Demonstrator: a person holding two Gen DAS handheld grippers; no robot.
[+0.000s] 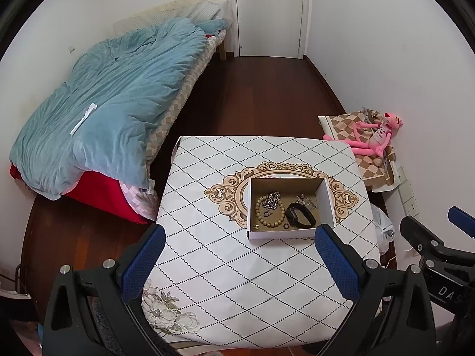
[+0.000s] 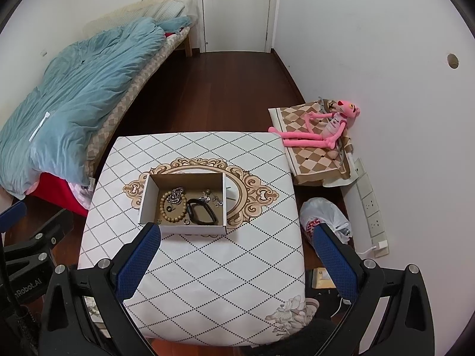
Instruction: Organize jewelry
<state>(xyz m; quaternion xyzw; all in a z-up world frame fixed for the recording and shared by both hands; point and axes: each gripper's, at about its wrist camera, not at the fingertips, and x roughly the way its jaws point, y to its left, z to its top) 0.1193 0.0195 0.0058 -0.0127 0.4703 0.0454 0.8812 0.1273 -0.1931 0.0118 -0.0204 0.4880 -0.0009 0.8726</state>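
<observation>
An open cardboard box (image 1: 328, 200) (image 2: 147, 198) sits on the table's middle. Inside lie a wooden bead bracelet (image 1: 268, 224) (image 2: 172, 218), a silver chain (image 1: 271, 200) (image 2: 175, 197), a black wristband (image 1: 299, 215) (image 2: 202, 213), small silver pieces (image 1: 307, 201) (image 2: 212, 198) and a small ring (image 1: 285, 226) (image 2: 187, 222). A thin dark item (image 2: 230, 194) lies on the table just right of the box. My left gripper (image 1: 240, 237) is open and empty, held above the table's near side. My right gripper (image 2: 237, 237) is open and empty, near the box's front.
The small table (image 1: 222, 267) (image 2: 207, 267) has a white diamond-pattern cloth. A bed with a blue quilt (image 1: 104, 103) (image 2: 68, 89) lies left. A pink plush toy (image 1: 377, 136) (image 2: 323, 130) on a checked cushion and a plastic bag (image 2: 325, 216) are right, by the wall.
</observation>
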